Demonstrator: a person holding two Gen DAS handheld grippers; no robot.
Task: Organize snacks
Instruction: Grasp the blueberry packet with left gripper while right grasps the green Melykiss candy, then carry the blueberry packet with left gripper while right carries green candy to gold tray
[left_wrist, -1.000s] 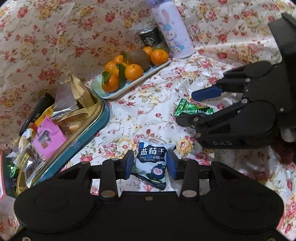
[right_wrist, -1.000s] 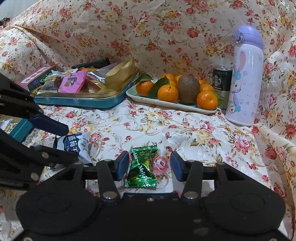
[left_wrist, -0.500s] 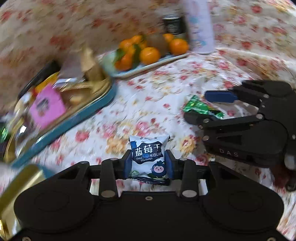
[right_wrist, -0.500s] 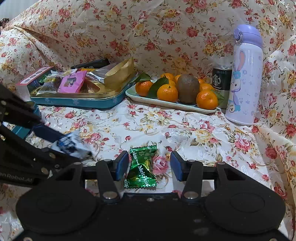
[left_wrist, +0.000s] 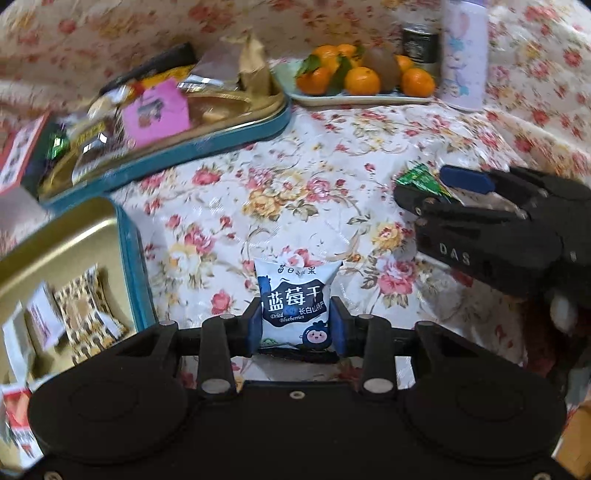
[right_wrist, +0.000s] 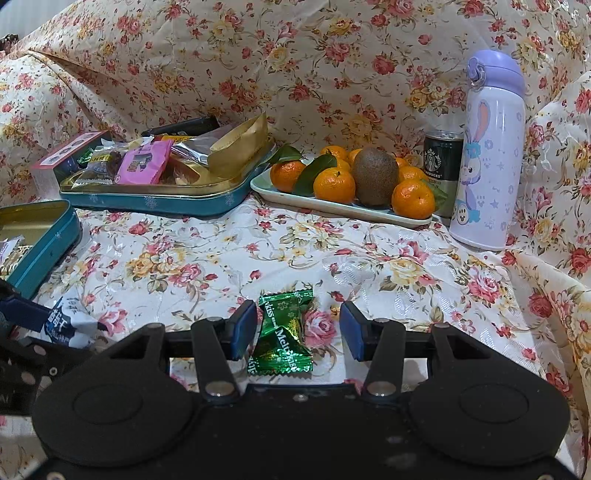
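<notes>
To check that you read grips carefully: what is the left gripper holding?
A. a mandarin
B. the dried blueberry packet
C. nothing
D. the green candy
B: in the left wrist view the left gripper has its blue pads pressed against both sides of the dried blueberry packet.

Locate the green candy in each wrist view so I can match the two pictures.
Left wrist: green candy at right of middle, partly hidden by the right gripper.
Right wrist: green candy low centre, on the cloth between the open fingers.
Shared landmark: the plate of oranges at the back in both.
</notes>
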